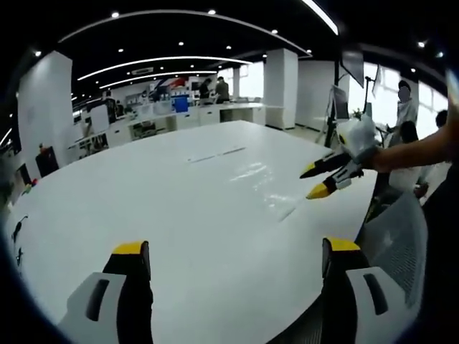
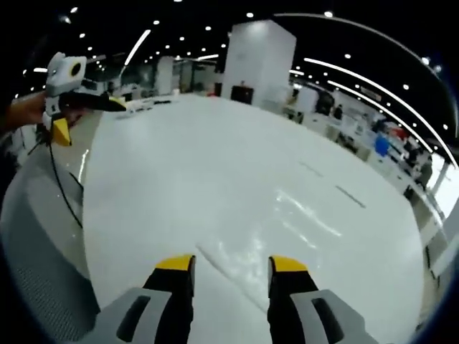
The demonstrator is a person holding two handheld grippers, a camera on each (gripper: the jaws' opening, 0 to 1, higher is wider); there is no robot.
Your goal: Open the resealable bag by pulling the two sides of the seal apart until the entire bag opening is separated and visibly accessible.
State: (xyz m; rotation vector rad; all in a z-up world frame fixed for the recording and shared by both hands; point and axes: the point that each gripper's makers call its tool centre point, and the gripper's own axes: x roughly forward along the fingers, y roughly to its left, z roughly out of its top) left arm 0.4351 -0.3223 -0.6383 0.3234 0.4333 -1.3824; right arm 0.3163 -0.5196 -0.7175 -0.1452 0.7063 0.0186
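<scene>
Both grippers stand spread and hold nothing: the left gripper [image 1: 233, 251] with its yellow-tipped black jaws wide over the glossy white round table [image 1: 179, 201], the right gripper [image 2: 231, 266] likewise, just short of the bag. That clear, flat resealable plastic bag [image 2: 287, 233] lies on the tabletop, nearly invisible, traced only by glare and faint edges. Farther off, desks and standing people blur into the office background.

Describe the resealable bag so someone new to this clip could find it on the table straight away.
Start with the big white table in the office. In the left gripper view, the resealable bag lies flat just below the right gripper, toward the table's right edge. It is clear plastic, nearly invisible, given away by its glossy glare and faint straight edges against the matt tabletop.
</scene>
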